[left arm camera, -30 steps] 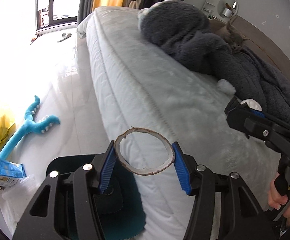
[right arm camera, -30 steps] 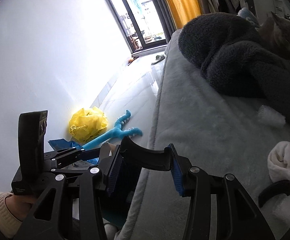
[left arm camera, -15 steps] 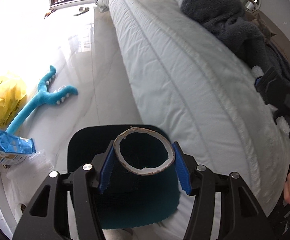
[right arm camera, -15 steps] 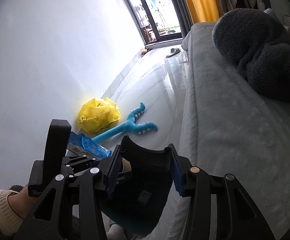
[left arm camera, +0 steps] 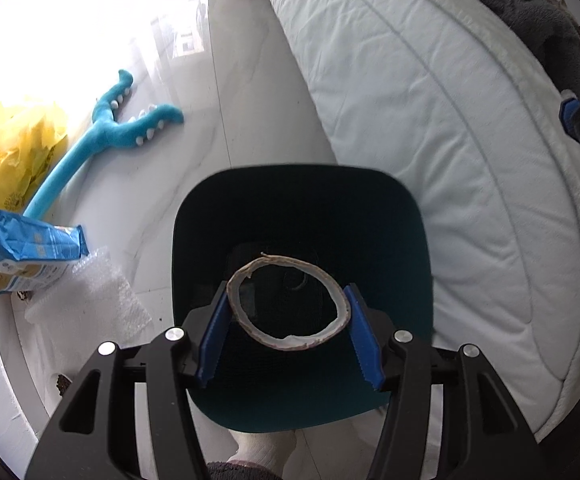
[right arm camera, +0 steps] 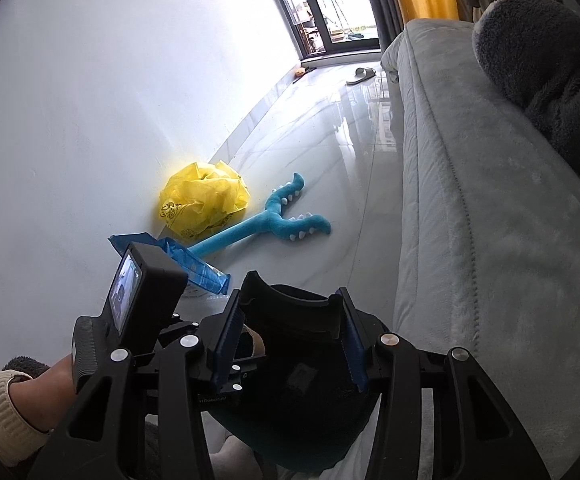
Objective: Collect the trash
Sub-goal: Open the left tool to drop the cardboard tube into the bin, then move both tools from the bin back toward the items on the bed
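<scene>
Left wrist view: left gripper (left arm camera: 287, 330) points steeply down, its blue pads pressed on either side of a cardboard ring (left arm camera: 287, 303) — an empty tape core, rim worn and pale. Jaws about half apart, filled by the ring. The ring hangs at lower centre of the frame, directly over the mouth of a dark teal bin (left arm camera: 406, 248), whose inside is dark; contents cannot be made out.

Right wrist view: right gripper (right arm camera: 290, 330) sits at lower centre, closed on a curved black piece (right arm camera: 285, 296) that spans the gap between its pads. It looks to be the bin's rim, but I cannot tell for certain. The bin (right arm camera: 302, 432) shows below and behind the jaws. The left gripper's body and small screen appear at lower left, with the person's hand (right arm camera: 45, 392) and a cream cuff behind it.

Floor, left side of both frames: crumpled yellow plastic bag (left arm camera: 13, 152) against the wall, blue snack packet (left arm camera: 21, 246) just beside it, a patch of bubble wrap (left arm camera: 85, 300) touching the packet, and a teal plush toy (left arm camera: 109, 132) with forked end lying between bag and bed. White mattress (left arm camera: 430, 120) fills the right of the left view; a dark fleece blanket (right arm camera: 550, 72) lies on it at upper right.
</scene>
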